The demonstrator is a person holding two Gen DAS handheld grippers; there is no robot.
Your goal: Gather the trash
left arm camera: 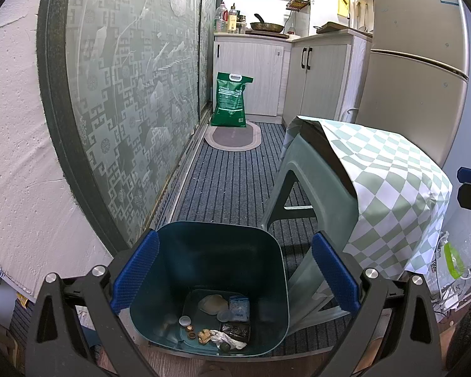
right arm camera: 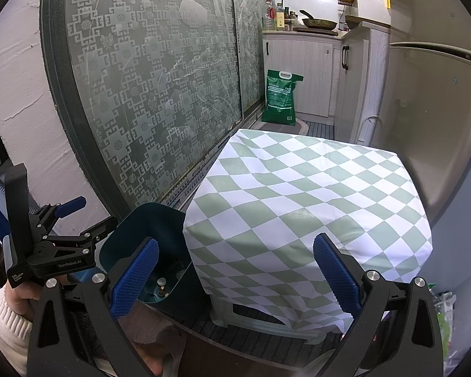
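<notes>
Two grippers, both with blue-padded fingers spread wide and nothing between them; left gripper (left arm camera: 235, 270) hangs over the mouth of a dark teal trash bin (left arm camera: 267, 251) on the floor, the bin's rim lying between its fingers without contact; at the bin's bottom, loose trash: a pale lump (left arm camera: 213, 304), a blue-and-white wrapper (left arm camera: 239, 308), bottle caps (left arm camera: 185, 320), a crumpled white scrap (left arm camera: 227, 340), a dark packet (left arm camera: 235, 329); right gripper (right arm camera: 235, 270) sits above a stool (left arm camera: 314, 176) draped in a green-and-white checked cloth (right arm camera: 298, 201), the cloth's top bare in this view; bin (right arm camera: 147, 229) stands just beside the stool on its left, touching or nearly so, cannot tell which; left gripper (right arm camera: 78, 216) shows in the right wrist view by the bin, held by a hand in a white knit sleeve (right arm camera: 3, 311); beyond, striped grey floor mat (left arm camera: 235, 176); patterned frosted sliding door (left arm camera: 132, 94) along the left; oval rug (left arm camera: 234, 137) farther on, green sack (left arm camera: 230, 100) upright against white cabinets (left arm camera: 257, 72); frying pan (left arm camera: 267, 25) and bottles (left arm camera: 226, 19) on the counter; fridge (left arm camera: 417, 62) at right.
</notes>
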